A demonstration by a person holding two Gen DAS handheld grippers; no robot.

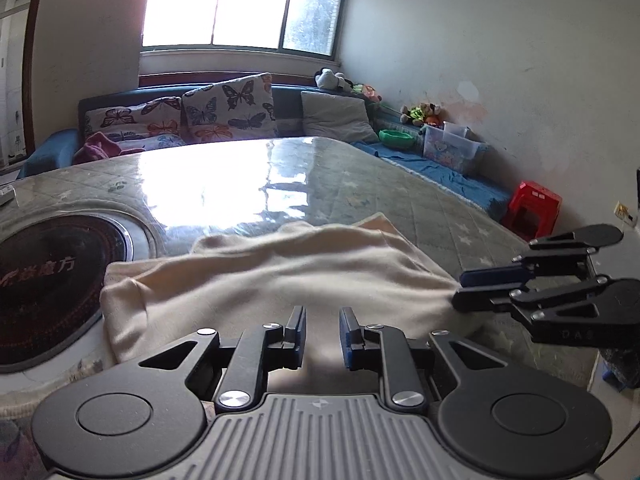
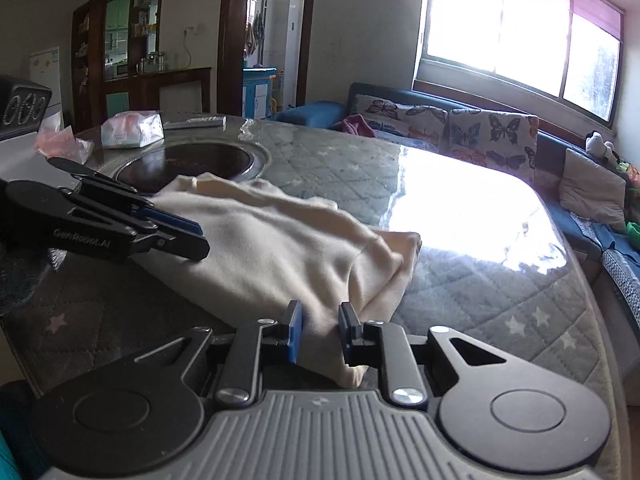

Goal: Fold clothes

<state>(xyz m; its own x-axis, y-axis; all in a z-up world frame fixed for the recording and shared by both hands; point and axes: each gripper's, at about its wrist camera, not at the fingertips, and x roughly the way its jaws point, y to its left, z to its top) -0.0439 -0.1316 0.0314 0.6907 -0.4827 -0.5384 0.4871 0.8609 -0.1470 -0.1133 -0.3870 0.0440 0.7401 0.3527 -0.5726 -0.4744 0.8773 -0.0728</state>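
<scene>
Garment: a cream garment (image 1: 280,280) lies bunched on the table (image 1: 400,200), just beside the hob, with its near edge at the table's front.
Hob: a round dark hob (image 1: 48,280) is set into the table top; the garment's left corner touches its rim.
Left gripper: the left gripper (image 1: 322,336) sits at the garment's near edge, away from the hob. Its jaws stand apart with cloth seen between the blue pads; whether they pinch it I cannot tell.
Right gripper: the right gripper (image 2: 319,334) is at the garment's corner farthest from the hob. Its jaws are parted, with a fold of cloth lying between them; whether the cloth is actually pinched I cannot tell.
Table cover: quilted grey with pale stars, under a glossy sheet that glares beyond the hob.
Beyond the hob: a white plastic bag (image 2: 132,130) and a pink bag (image 2: 60,142) rest on the table's far side.
Behind the table: butterfly cushions (image 1: 228,108) on a blue sofa, well away from the hob.
</scene>
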